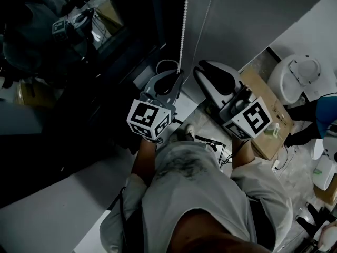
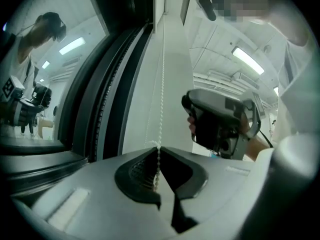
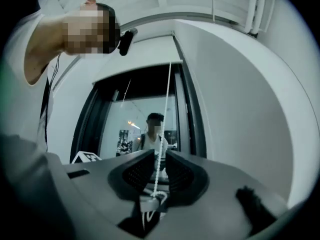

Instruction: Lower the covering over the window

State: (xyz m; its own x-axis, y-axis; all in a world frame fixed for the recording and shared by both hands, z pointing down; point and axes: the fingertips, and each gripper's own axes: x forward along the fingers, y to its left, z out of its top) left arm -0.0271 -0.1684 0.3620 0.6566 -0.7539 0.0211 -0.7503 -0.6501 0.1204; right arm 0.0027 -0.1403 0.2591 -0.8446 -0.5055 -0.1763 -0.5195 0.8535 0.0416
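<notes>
A white bead chain point(image 1: 182, 25) hangs beside the dark window point(image 1: 79, 62), whose glass reflects the person. My left gripper point(image 1: 178, 74) is shut on this chain, which runs up from between its closed jaws in the left gripper view point(image 2: 158, 151). A second, thinner strand point(image 1: 208, 20) drops toward my right gripper point(image 1: 206, 70). In the right gripper view the right gripper point(image 3: 159, 156) stands open with the chain point(image 3: 166, 109) passing loosely through the gap; a small connector loop point(image 3: 152, 201) hangs low between the jaws. The right gripper point(image 2: 220, 124) is held higher than the left.
The black window frame point(image 2: 95, 109) runs along the left of the chain, and a pale wall point(image 3: 240, 109) stands to the right. On the floor below lie a cardboard box point(image 1: 268, 120), a white round object point(image 1: 295, 78) and some cables point(image 1: 210, 141).
</notes>
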